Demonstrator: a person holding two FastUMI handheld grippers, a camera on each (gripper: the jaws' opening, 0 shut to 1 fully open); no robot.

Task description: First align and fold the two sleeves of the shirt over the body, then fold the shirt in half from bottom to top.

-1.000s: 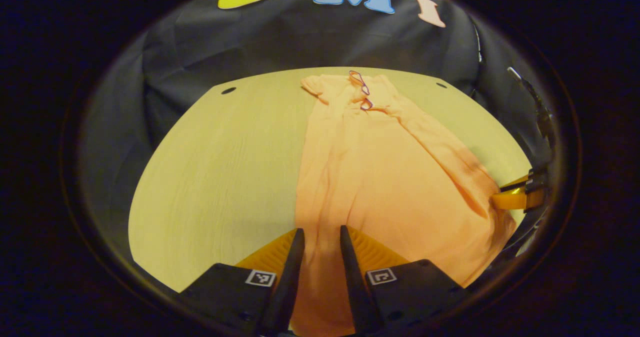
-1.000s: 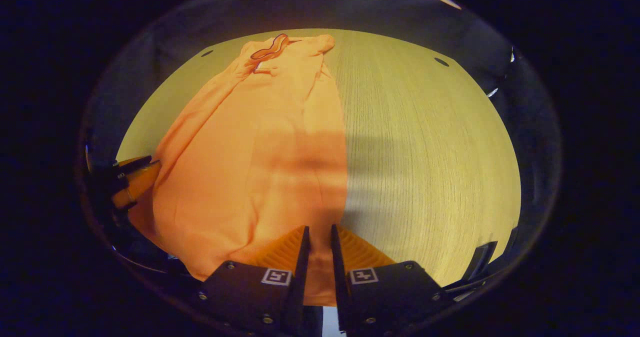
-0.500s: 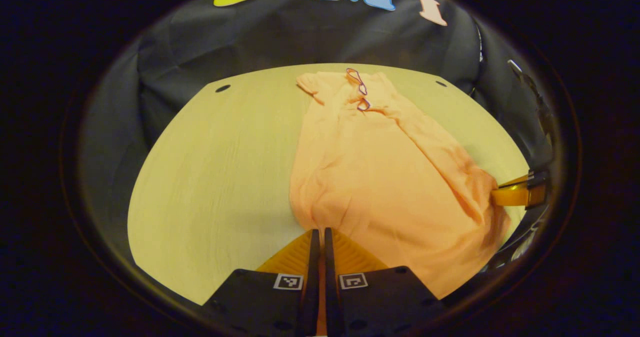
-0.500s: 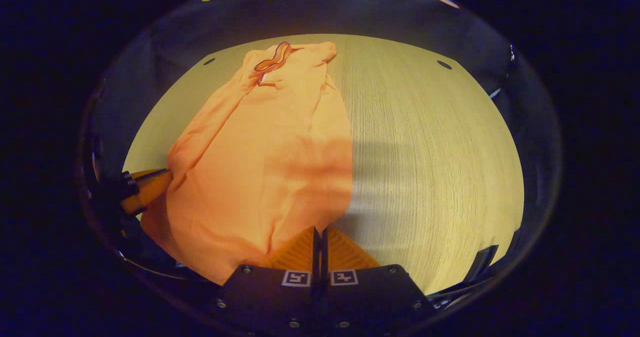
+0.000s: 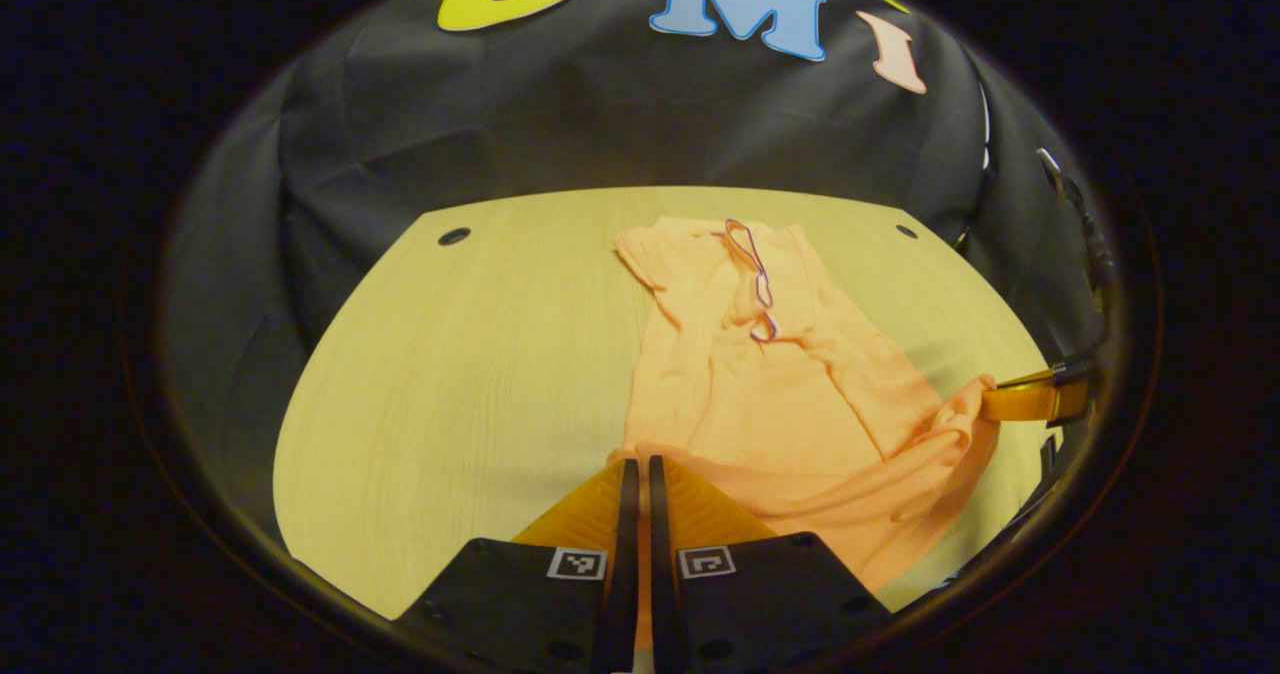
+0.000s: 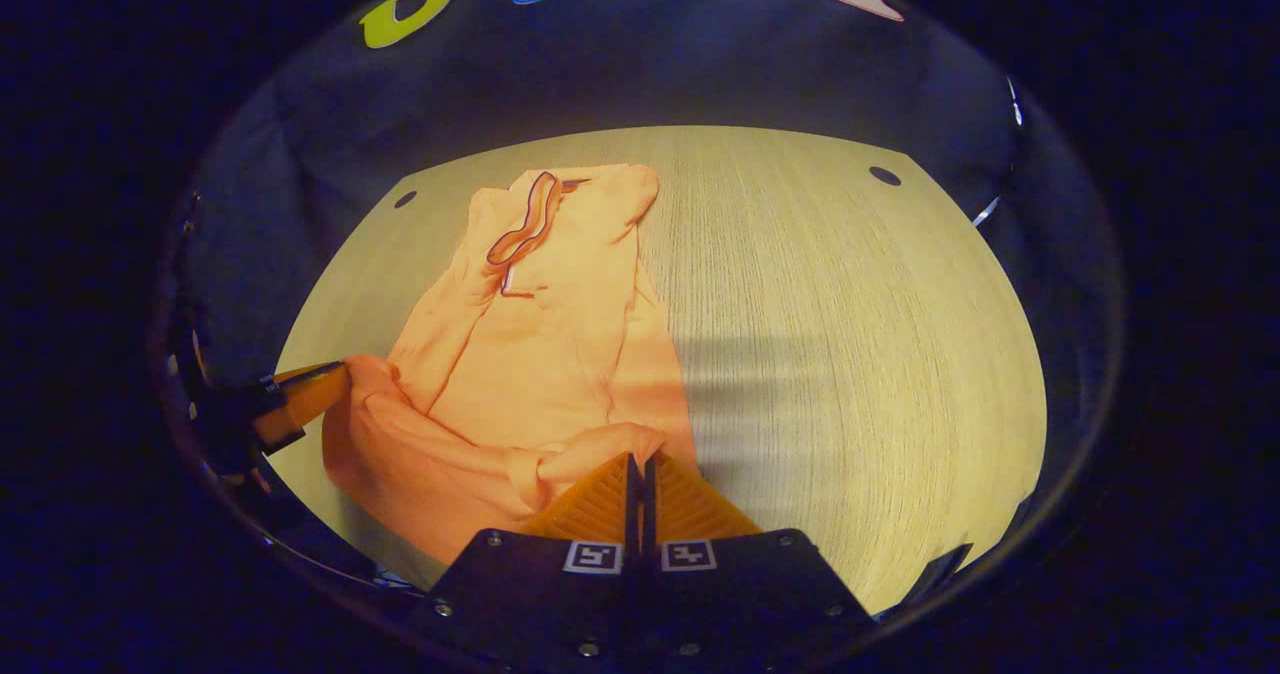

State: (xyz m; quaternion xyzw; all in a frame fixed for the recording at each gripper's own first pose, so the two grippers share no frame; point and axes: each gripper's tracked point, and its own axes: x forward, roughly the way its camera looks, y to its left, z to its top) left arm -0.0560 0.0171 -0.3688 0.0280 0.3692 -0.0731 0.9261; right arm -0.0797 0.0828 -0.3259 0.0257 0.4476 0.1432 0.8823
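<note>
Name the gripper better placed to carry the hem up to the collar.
Neither alone: left gripper and right gripper each pinch a bottom corner of the shirt, hem lifted, so both should travel together toward the collar.

Orange shirt (image 5: 770, 394), sleeves folded in, hem lifted off table.

Warm, dim light with a soft shadow band across the table (image 6: 850, 354), sharp centre, strong fisheye bending at edges.

I'm working in a recording booth: black cloth wall (image 5: 620, 124) drapes behind a pale wood-grain counter (image 5: 450, 374).
</note>
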